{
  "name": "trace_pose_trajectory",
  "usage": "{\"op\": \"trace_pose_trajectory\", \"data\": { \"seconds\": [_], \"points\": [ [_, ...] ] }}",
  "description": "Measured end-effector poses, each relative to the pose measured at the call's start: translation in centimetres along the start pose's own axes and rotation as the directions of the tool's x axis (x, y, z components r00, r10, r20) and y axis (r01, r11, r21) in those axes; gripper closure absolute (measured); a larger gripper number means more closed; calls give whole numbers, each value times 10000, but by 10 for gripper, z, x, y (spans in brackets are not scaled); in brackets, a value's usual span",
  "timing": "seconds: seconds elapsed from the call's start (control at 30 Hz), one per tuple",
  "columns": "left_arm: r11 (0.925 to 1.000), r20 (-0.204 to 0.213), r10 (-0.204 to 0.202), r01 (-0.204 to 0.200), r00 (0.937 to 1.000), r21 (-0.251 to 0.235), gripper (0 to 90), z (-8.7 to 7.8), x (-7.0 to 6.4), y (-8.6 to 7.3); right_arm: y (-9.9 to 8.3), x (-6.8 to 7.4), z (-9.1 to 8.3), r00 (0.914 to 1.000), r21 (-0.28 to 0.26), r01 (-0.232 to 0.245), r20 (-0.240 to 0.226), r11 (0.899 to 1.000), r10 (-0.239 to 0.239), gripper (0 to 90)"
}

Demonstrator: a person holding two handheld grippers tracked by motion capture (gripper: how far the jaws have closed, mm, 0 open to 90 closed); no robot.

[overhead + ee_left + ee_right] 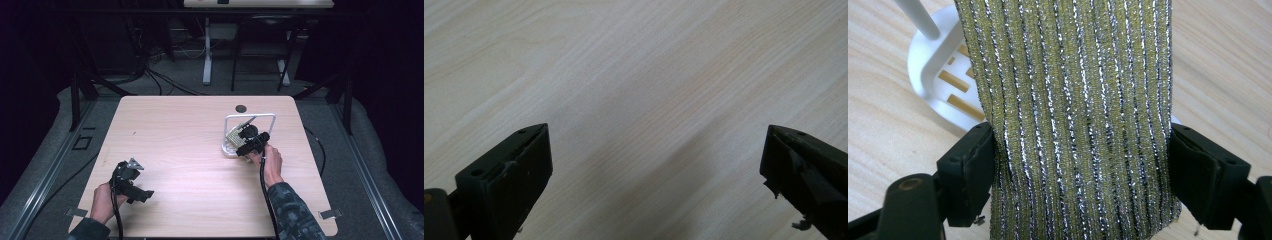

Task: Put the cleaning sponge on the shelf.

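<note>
Yellow-green scouring sponge with silver glitter threads (1073,125) sits over the white plastic rack (935,65), right side of the wooden table (190,145), clamped between right gripper (1080,170) jaws. Left gripper (656,170) gapes wide, holding nothing, near-left.

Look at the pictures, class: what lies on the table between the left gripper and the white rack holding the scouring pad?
Nothing: the high view shows bare table between the left gripper and the white rack, where the right gripper clamps the scouring pad.

A lab: dark metal framing (80,95), floor cables (160,80), lone wooden table (175,145).
</note>
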State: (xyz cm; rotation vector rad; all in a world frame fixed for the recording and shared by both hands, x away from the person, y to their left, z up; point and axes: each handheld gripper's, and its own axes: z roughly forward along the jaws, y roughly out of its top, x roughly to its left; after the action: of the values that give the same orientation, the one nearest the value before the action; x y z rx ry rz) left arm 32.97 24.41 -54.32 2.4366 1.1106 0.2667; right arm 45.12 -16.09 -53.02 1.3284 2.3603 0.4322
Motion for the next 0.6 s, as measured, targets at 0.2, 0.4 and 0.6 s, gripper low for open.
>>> {"op": "trace_pose_trajectory", "data": {
  "seconds": [0.2, 0.4, 0.6],
  "points": [
    [10000, -63, -21, 21, 10000, -20, 5, 0, -1, 0, 0, 3, 6, 10000, 40, -76, -39, 10000, 77, 179],
    [10000, -51, -15, 15, 10000, -22, 6, 0, -1, 0, -2, 3, 11, 9996, -57, -258, -100, 9997, 257, 150],
    [10000, -65, -8, 8, 10000, -6, 6, 0, -1, 0, -4, 3, 15, 9996, -30, -269, -102, 9996, 269, 118]
  ]
}}
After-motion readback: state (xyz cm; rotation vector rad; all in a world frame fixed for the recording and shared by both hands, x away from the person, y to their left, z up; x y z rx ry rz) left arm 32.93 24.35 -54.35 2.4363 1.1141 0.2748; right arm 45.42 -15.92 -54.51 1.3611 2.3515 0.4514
